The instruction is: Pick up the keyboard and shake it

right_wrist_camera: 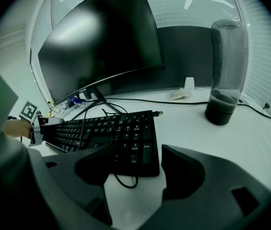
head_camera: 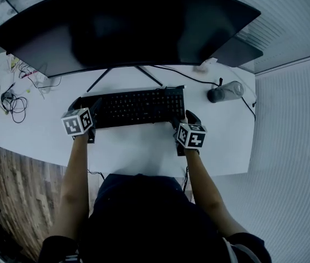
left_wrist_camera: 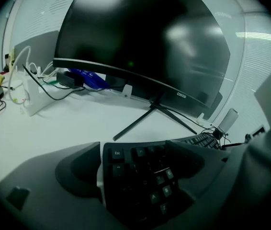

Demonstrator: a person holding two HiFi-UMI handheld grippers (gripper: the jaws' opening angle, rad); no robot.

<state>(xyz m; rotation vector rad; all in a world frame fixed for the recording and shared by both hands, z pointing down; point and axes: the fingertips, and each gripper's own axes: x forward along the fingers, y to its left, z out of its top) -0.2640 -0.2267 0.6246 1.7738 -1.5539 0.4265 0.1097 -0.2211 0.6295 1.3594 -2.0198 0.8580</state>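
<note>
The black keyboard (head_camera: pixel 138 106) lies flat on the white desk (head_camera: pixel 133 147), below the monitor. My left gripper (head_camera: pixel 86 104) is at its left end, open. In the left gripper view the Esc corner of the keyboard (left_wrist_camera: pixel 126 164) sits between the spread jaws of the left gripper (left_wrist_camera: pixel 136 176), one jaw outside the left edge and the other over the keys. My right gripper (head_camera: pixel 182 119) is at the keyboard's near right corner, open. In the right gripper view that corner of the keyboard (right_wrist_camera: pixel 126 138) lies just ahead of the right gripper (right_wrist_camera: pixel 136 169), with nothing clamped.
A wide curved monitor (head_camera: pixel 127 26) on thin legs (head_camera: pixel 149 76) stands right behind the keyboard. A dark tumbler (head_camera: pixel 224 91) stands at the right, with a cable past it. Loose cables (head_camera: pixel 13 100) lie at the desk's left. A loop of cable (right_wrist_camera: pixel 123 181) lies under the keyboard's corner.
</note>
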